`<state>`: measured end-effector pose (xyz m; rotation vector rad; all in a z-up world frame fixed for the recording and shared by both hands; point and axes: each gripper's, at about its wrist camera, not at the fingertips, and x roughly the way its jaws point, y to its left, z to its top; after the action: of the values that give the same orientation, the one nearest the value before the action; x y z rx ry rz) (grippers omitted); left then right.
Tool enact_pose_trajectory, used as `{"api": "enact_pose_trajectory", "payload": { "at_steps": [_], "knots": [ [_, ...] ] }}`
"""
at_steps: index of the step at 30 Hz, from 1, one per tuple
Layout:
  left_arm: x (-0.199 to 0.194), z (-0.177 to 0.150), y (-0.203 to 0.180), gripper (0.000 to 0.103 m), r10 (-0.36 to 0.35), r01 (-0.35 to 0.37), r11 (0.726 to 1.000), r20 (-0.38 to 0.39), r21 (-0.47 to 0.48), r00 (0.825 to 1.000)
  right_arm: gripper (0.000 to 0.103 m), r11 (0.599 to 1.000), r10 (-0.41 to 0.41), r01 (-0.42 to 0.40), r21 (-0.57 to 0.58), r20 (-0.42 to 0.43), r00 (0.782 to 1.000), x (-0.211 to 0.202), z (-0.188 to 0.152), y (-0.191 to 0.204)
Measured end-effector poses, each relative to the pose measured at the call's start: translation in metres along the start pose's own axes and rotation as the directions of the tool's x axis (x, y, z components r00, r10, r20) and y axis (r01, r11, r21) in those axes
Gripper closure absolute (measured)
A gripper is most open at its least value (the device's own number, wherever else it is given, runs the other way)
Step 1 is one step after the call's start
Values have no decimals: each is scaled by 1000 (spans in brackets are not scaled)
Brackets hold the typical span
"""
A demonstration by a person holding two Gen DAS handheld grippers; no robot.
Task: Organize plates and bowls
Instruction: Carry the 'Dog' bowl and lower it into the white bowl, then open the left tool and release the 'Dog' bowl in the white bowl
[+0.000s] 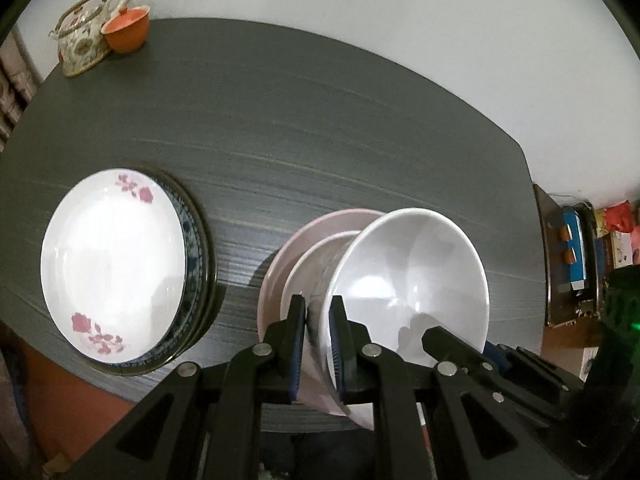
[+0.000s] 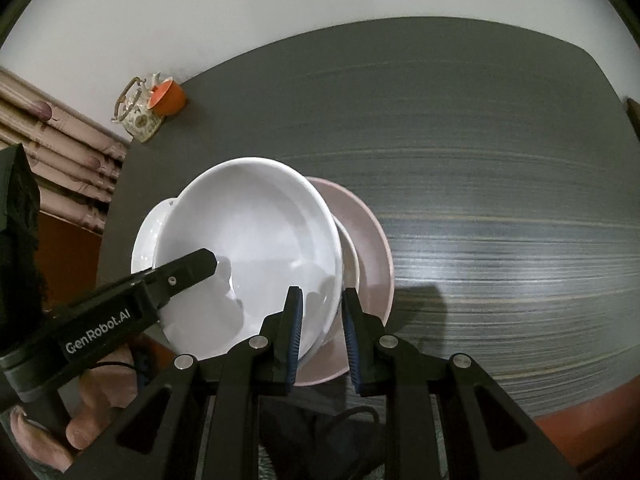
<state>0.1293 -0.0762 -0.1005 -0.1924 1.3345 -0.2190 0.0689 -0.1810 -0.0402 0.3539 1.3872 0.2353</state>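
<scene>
Left claw (image 1: pixel 318 330) clamped on near rim of white bowl (image 1: pixel 416 280); right claw (image 2: pixel 322 320) pinching its opposite rim. Bowl tilted above pink plate (image 2: pixel 374 240) on counter (image 1: pixel 320 128). Stacked floral plates (image 1: pixel 116 264) at nine o'clock; teapot (image 1: pixel 82 36) at eleven.

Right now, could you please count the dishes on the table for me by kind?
Bowls: 3 (white bowl, second white bowl, pink bowl)
Plates: 2 (flowered plate, blue-patterned plate beneath)
Teapot: 1
Orange cup: 1
Total: 7
</scene>
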Motion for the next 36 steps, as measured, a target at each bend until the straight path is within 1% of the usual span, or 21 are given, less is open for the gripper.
{"api": "enact_pose_trajectory", "payload": {
  "at_steps": [6,10,16,24,36],
  "knots": [
    [8,1,1,91,12,-12,1000,-8,-7,1000,82,1000,-9,9,-3,-14,1000,6,-4,-1],
    [5,1,9,91,14,-14,1000,-12,-8,1000,82,1000,-8,8,0,-26,1000,11,-3,1],
    [14,0,7,91,19,-19,1000,-30,-7,999,82,1000,-22,22,-4,-26,999,12,-1,0],
    [18,3,7,91,26,-26,1000,-35,-9,999,81,999,-33,33,-5,-29,999,17,-3,2],
    [20,3,1,91,31,-32,999,-39,-3,999,77,999,-41,41,-4,-21,999,21,-5,5]
  ]
}}
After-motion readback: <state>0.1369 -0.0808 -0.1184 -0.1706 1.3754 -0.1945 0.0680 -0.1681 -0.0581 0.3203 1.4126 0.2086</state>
